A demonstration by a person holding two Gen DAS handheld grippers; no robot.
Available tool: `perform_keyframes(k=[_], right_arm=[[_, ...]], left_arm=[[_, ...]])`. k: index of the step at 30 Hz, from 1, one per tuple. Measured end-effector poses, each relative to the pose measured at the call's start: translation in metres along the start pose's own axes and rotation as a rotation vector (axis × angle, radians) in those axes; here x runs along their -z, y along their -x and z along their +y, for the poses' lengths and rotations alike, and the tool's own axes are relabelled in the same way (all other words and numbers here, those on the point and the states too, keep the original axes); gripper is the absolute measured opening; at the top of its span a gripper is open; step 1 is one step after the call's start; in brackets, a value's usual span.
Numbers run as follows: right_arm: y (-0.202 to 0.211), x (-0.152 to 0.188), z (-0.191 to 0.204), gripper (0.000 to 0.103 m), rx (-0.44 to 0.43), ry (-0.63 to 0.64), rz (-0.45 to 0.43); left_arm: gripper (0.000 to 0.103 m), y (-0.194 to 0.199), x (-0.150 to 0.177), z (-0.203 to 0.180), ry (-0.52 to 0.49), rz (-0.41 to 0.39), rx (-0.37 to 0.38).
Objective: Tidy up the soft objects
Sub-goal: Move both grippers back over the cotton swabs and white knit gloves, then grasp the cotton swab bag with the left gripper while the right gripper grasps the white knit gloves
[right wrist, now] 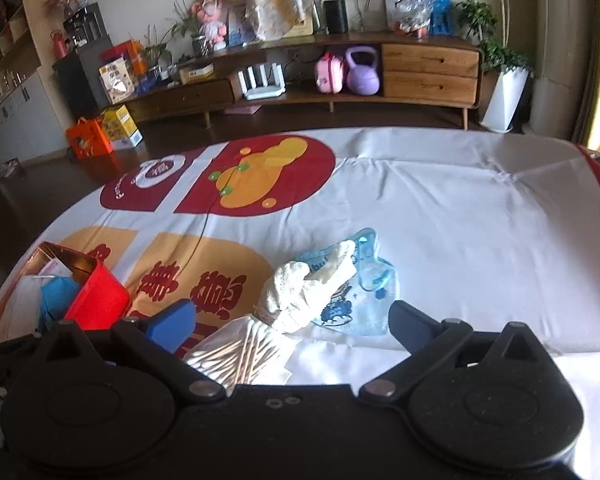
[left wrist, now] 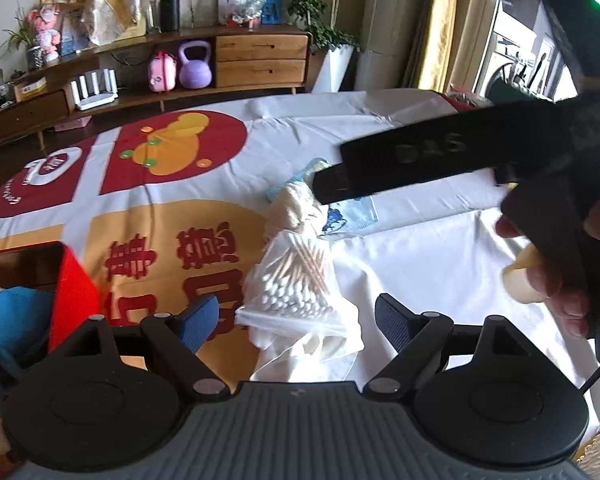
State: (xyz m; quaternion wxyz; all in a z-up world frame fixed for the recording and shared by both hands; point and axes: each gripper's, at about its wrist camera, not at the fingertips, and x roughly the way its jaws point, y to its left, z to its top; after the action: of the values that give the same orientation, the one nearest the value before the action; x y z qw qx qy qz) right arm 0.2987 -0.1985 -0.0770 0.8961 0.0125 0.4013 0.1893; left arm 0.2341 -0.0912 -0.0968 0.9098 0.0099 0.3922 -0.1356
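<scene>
White cloth with red and orange print covers the table [right wrist: 440,208], and most of its far and right side lies bare, so there is wide room to work there. At the near left edge sits the red box [right wrist: 96,300], open, with a blue soft thing [right wrist: 56,300] already inside; it looks like the collecting place, kept within short reach of the pile. That pile lies in the middle near the front: a clear bag of cotton swabs [left wrist: 296,288], a cream knitted cloth [right wrist: 300,292] draped across it, and a blue printed pouch [right wrist: 364,280] under the cloth's far end, all touching.

Left gripper [left wrist: 296,320] hovers with its fingers spread on either side of the swab bag, grasping nothing. Right gripper [right wrist: 292,324] is likewise released, just short of the cloth. Seen from the left wrist, its black body crosses above the pile, so the two tools are near each other and could collide.
</scene>
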Motion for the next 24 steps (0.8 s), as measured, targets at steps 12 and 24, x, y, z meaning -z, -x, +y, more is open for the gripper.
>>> perform_keyframes(k=[12, 24], right_arm=[[-0.05, -0.015, -0.002, 0.103, -0.024, -0.016, 0.075], [-0.078, -0.015, -0.004, 0.091, -0.031, -0.021, 0.115]], left_arm=[[0.086, -0.039, -0.004, -0.015, -0.073, 0.004, 0.008], [0.085, -0.062, 0.0, -0.015, -0.115, -0.002, -0.026]])
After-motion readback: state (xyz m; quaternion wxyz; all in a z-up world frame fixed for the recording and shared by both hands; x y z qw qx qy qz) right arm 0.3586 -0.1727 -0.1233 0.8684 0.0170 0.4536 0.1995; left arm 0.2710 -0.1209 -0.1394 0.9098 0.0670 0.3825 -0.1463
